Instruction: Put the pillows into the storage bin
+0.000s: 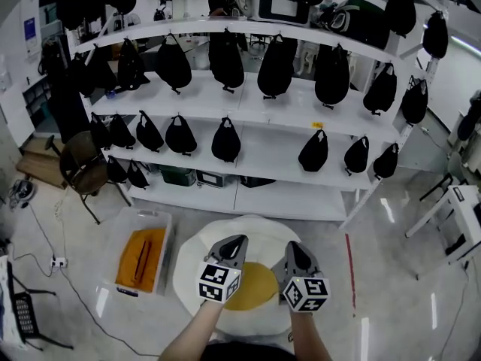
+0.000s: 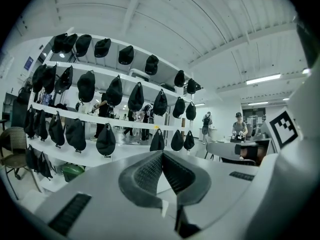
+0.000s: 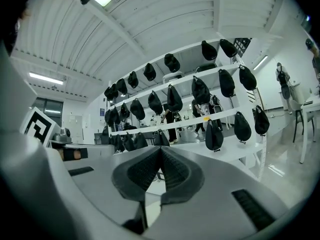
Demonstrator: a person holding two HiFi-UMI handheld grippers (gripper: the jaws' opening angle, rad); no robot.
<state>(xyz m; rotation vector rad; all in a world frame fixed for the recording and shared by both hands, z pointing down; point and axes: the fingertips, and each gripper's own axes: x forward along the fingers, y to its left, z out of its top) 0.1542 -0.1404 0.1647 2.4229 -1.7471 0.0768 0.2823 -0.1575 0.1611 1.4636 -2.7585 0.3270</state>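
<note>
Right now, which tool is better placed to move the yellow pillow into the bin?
Left, probably. The yellow pillow lies between the left tool and the right tool, but the storage bin sits to the left. Both are shut and empty.

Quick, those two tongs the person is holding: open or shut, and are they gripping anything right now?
Left tongs: closed, holding nothing.
Right tongs: closed, holding nothing.
</note>
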